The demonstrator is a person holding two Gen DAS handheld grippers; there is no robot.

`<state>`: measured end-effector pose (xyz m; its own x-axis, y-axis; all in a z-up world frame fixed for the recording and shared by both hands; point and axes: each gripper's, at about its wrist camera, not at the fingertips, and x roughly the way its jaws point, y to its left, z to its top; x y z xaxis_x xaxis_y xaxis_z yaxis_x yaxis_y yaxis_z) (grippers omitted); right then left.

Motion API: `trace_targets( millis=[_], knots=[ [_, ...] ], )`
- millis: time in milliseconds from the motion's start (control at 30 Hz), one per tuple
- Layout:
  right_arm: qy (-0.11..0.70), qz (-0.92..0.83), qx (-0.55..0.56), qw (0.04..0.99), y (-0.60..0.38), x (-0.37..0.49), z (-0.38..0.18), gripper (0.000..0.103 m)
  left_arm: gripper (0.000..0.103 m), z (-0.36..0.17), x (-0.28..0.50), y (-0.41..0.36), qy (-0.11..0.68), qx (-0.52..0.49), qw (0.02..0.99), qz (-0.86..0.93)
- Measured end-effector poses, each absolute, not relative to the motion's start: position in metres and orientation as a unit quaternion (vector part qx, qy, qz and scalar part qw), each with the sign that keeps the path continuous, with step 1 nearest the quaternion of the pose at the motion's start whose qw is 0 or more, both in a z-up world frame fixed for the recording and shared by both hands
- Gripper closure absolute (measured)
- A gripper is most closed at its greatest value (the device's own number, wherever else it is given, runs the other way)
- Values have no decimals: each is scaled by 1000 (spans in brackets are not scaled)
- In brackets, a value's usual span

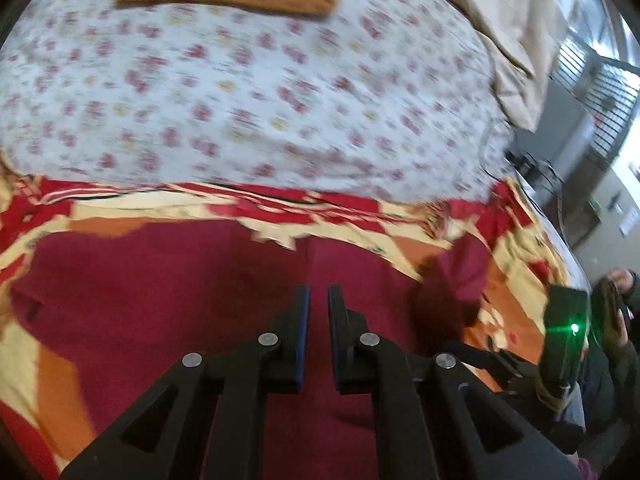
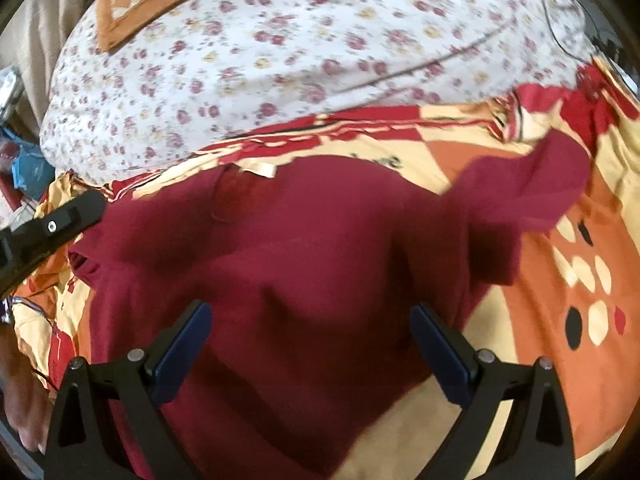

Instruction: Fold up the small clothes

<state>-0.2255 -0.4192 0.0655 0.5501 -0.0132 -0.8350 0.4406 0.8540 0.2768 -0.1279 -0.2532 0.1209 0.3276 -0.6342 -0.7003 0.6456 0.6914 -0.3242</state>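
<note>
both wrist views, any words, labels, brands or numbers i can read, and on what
No readable text in either view.
Maroon shirt: the pale tag at its neckline is too blurred to read.
Wall by the doorway: small signs are too small and blurred to read.
Patterned bedsheet, floral quilt, left tongs and right tongs: no lettering visible.

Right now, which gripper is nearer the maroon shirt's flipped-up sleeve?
Right. The right gripper hovers open over the maroon shirt, nearer its sleeve; the left gripper, nearly closed, sits farther across.
</note>
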Motion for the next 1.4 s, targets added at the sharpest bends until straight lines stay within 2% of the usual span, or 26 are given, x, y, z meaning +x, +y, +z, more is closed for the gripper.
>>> trace_targets(
  millis=[133,267,333,400,533,600,767,833,867,900,933,967,1000,1233,1400],
  knots=[
    [451,-137,258,843,-432,-238,62,2,103,111,-137,-263,437,30,811,-387],
    [435,-106,268,853,-427,-234,72,2,103,117,-123,-225,441,13,824,-354],
    [424,-73,271,861,-418,-224,79,2,95,119,-115,-197,433,13,842,-322],
    [420,-38,266,867,-405,-208,85,5,94,114,-106,-171,430,22,860,-274],
    [419,1,225,880,-374,-165,89,10,93,87,-87,-123,455,20,870,-191],
    [432,18,215,876,-362,-144,82,17,93,65,-78,-103,478,6,865,-154],
    [471,-29,182,863,-353,-100,52,18,93,32,-73,-82,503,-19,854,-134],
    [479,-36,187,857,-357,-87,38,27,93,27,-75,-81,505,-25,853,-131],
    [488,-30,192,851,-358,-82,30,44,93,26,-75,-80,502,-31,854,-131],
    [495,-33,187,848,-357,-77,24,56,93,26,-75,-79,500,-34,855,-131],
    [488,-41,176,854,-356,-77,24,63,93,26,-75,-79,499,-34,856,-132],
    [479,-43,167,861,-355,-78,27,91,93,25,-76,-80,497,-34,857,-133],
    [472,-36,165,865,-355,-80,32,99,93,25,-75,-79,496,-35,857,-135],
    [369,-35,158,915,-368,-135,102,99,93,24,-74,-74,491,-59,858,-140],
    [352,-85,176,916,-411,-168,120,99,93,25,-77,-74,488,-53,860,-138]
  ],
)
